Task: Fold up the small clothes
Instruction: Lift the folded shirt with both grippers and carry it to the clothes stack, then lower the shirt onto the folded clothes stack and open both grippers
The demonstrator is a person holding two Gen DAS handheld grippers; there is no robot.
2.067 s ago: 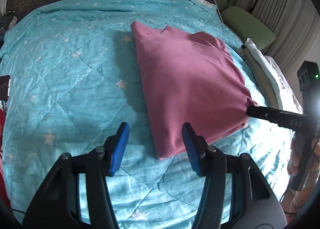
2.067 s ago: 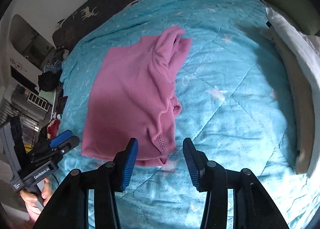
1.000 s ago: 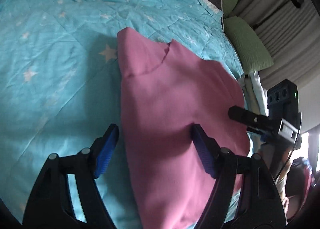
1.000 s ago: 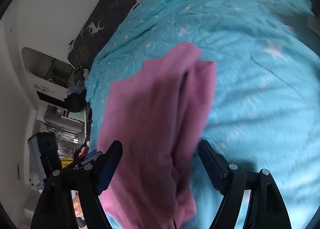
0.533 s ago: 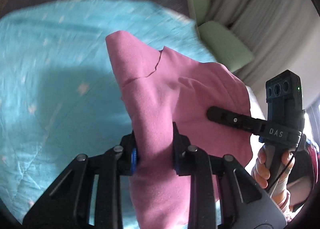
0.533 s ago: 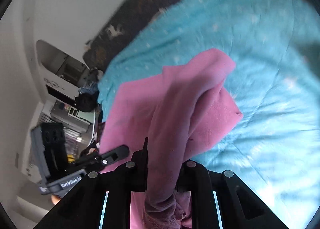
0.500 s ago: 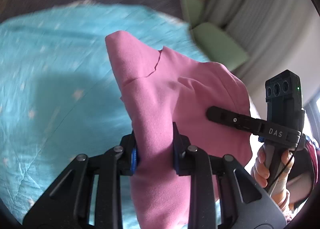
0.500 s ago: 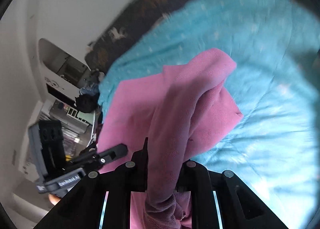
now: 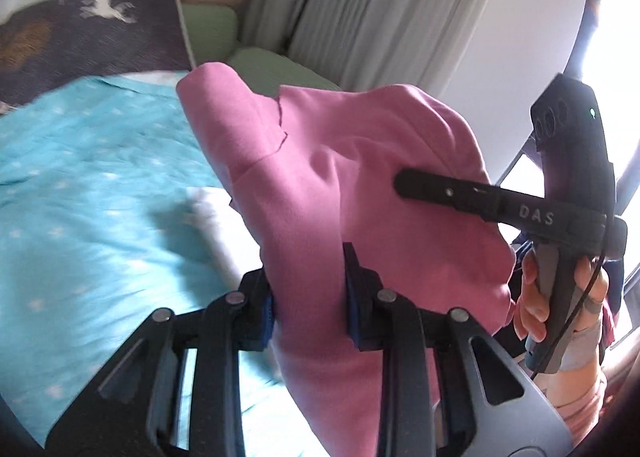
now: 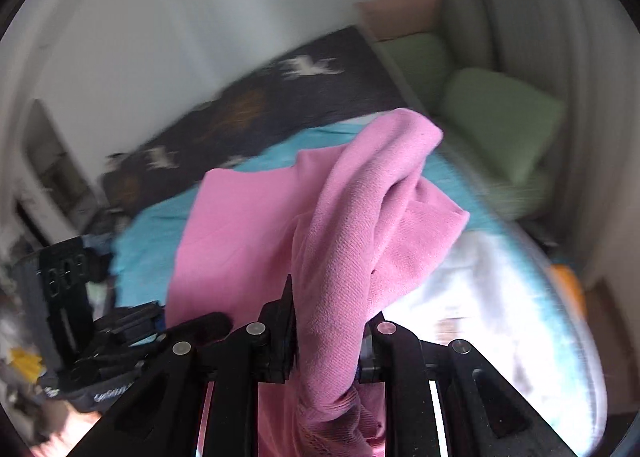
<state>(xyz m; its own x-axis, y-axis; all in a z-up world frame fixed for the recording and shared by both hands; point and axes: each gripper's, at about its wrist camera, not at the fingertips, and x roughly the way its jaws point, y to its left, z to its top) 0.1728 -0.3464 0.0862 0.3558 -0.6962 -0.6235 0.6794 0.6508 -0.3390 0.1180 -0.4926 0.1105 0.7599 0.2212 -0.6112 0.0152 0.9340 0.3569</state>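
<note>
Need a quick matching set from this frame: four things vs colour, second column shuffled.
Things:
1. garment
2. quilt
3. cushion
4. curtain

Colours:
a. green
b. pale grey
c. pink
d. turquoise with stars

Pairs: 1-c, 2-d, 3-a, 4-b. Both the left tongs and the right tongs are shut on the garment.

Each wrist view faces forward, close on pink garment [image 9: 352, 193], sharing blue bedspread [image 10: 152, 233] beyond.
</note>
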